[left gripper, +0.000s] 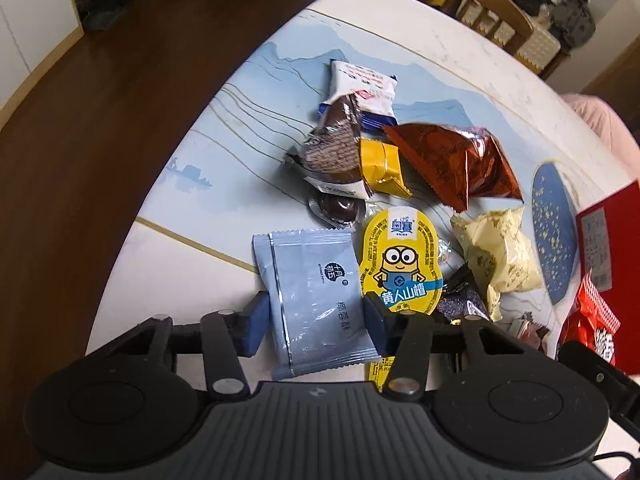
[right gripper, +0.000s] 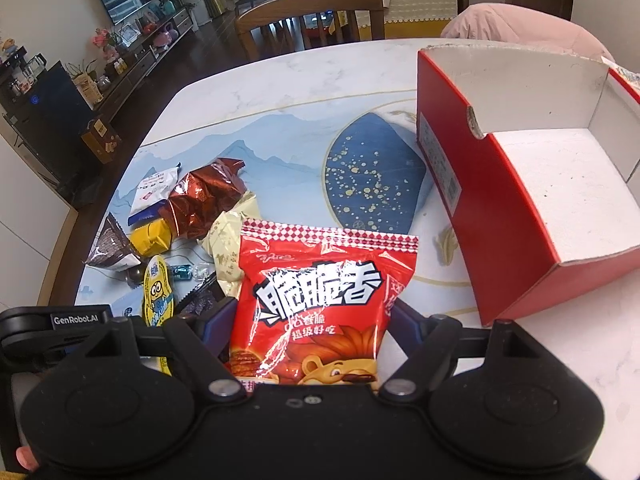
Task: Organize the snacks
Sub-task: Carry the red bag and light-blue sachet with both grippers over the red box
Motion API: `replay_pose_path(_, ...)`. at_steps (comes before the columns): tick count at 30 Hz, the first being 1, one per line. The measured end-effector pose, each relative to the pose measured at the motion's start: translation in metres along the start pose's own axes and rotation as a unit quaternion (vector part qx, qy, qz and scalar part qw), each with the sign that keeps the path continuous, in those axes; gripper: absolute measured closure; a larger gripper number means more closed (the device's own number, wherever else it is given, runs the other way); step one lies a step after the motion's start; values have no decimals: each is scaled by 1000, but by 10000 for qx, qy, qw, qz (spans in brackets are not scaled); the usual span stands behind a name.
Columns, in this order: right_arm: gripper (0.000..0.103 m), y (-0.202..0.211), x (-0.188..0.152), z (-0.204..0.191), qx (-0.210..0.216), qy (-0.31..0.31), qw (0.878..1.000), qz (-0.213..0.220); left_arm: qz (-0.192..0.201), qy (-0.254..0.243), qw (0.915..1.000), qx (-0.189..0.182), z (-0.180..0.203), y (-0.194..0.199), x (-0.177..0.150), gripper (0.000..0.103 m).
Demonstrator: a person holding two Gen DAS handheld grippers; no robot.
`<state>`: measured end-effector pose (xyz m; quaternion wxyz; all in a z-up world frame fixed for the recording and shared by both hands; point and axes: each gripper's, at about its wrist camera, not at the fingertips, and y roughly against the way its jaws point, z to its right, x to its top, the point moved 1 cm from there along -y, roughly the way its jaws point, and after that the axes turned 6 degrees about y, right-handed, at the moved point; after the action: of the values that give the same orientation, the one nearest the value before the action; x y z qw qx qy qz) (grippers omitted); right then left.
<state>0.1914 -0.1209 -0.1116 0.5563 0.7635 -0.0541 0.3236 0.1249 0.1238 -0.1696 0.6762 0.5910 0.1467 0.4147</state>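
Observation:
My left gripper (left gripper: pixel 316 305) points down at the snack pile, its blue pads (left gripper: pixel 257 320) against both long edges of a grey-blue packet (left gripper: pixel 316 300), which lies between them. A yellow minion-print tray (left gripper: pixel 400 256) lies right beside that packet. In the right wrist view my right gripper (right gripper: pixel 310 309) is shut on a red snack bag (right gripper: pixel 320 300), held upright above the table. An open red box (right gripper: pixel 500 216) with a white, bare inside stands to the right of the bag. The same red bag (left gripper: pixel 592 320) shows at the right edge of the left wrist view.
Loose snacks lie on the marble table (left gripper: pixel 460 52): an orange-brown foil bag (left gripper: pixel 452 164), a cream bag (left gripper: pixel 496 256), a small yellow packet (left gripper: pixel 380 164), a brown packet (left gripper: pixel 332 152), a white and blue packet (left gripper: pixel 360 84). A wooden chair (right gripper: pixel 308 12) stands beyond the far edge.

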Motion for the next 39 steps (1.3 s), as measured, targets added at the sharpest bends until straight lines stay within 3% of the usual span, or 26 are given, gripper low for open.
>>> replay_pose_path(13, 24, 34, -10, -6, -230, 52, 9994, 243, 114, 231, 9988, -413, -25, 23, -13, 55)
replay_pose_path(21, 24, 67, -17, -5, -383, 33, 9979, 527, 419, -152, 9970, -627, -18, 65, -24, 55)
replay_pose_path(32, 24, 110, -12, 22, -643, -75, 9932, 963, 846, -1241, 9833, -1028, 46, 123, -43, 55)
replay_pose_path(39, 24, 128, 4, 63, -776, -81, 9899, 1185, 979, -1789, 9712, -1233, 103, 141, -54, 55)
